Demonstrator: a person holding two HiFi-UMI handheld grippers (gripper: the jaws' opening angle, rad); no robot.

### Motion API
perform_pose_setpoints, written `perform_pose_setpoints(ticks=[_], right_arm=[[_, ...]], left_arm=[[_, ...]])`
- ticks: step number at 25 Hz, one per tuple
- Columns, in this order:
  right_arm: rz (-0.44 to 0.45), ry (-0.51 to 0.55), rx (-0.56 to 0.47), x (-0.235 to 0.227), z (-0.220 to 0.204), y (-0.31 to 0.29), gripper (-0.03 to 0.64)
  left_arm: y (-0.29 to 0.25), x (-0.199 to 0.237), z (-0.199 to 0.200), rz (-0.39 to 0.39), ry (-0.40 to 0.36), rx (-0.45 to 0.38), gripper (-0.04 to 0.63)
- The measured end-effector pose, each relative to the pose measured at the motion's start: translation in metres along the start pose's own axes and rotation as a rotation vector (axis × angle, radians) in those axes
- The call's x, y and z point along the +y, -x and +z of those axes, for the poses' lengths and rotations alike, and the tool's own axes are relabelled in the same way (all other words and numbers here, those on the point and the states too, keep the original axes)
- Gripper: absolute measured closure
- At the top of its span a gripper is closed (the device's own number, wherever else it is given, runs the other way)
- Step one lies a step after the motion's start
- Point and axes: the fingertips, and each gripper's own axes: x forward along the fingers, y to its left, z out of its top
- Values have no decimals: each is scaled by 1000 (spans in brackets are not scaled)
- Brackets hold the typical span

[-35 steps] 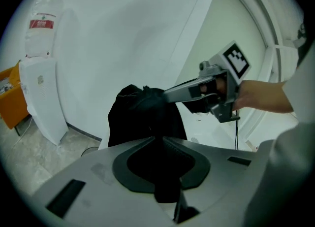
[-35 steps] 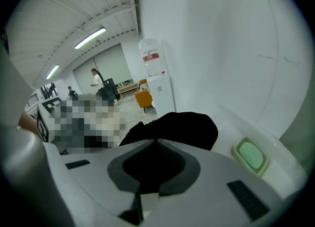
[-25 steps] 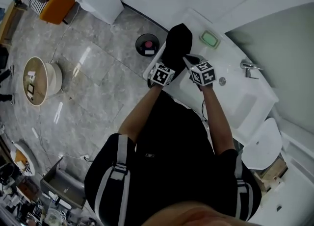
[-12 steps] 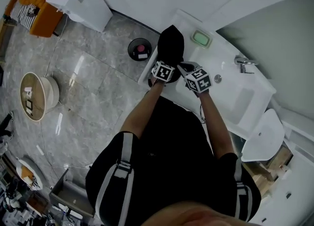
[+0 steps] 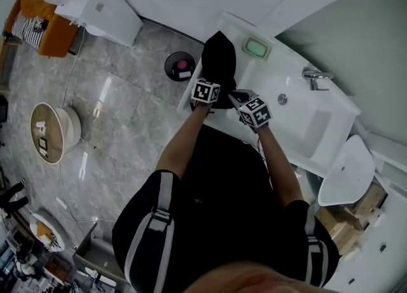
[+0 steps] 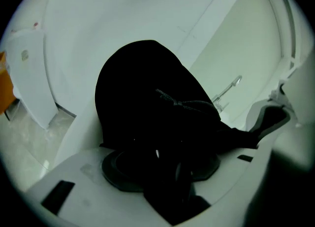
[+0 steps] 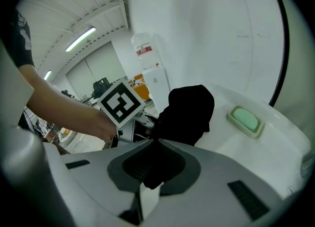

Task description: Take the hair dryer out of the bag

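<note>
Opening the black bag (image 5: 219, 63) is the step in hand. It stands on the counter left of the washbasin (image 5: 311, 126). The right gripper (image 7: 157, 141) is clenched on the bag's edge, and the left gripper (image 6: 167, 181) has jaws opening, with cloth loose between them. The hair dryer is not visible — probably still inside, just ahead of both grippers. Next, the left one must reach into the mouth.
</note>
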Motion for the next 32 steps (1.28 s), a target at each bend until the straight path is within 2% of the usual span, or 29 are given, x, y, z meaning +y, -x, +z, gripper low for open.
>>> perform_pose_setpoints(ticks=[2,5,9,12,17,21,24,32], right_arm=[[17,9,-17,1,0,1,545],[48,21,-58,7,1,6,545],[88,32,-104,13,-3,17,545],[127,35,-165,19,-2,30,545],[189,63,-223,34,-4,51,532],[325,91,-280,58,-5,68,489],[377,99,-305,67,-10,80,466],[286,91,-332,35,-18,97,468]], left_arm=[[3,-8,6,-74,80,-46,399],[8,-21,9,-201,158,-93,399],[24,-40,9,-347,188,-121,399],[35,-51,8,-419,195,-139,399],[54,-67,1,-464,184,-150,399],[70,-76,-1,-498,194,-177,399],[82,-82,-6,-518,197,-190,397],[114,-92,-16,-515,162,-233,397]])
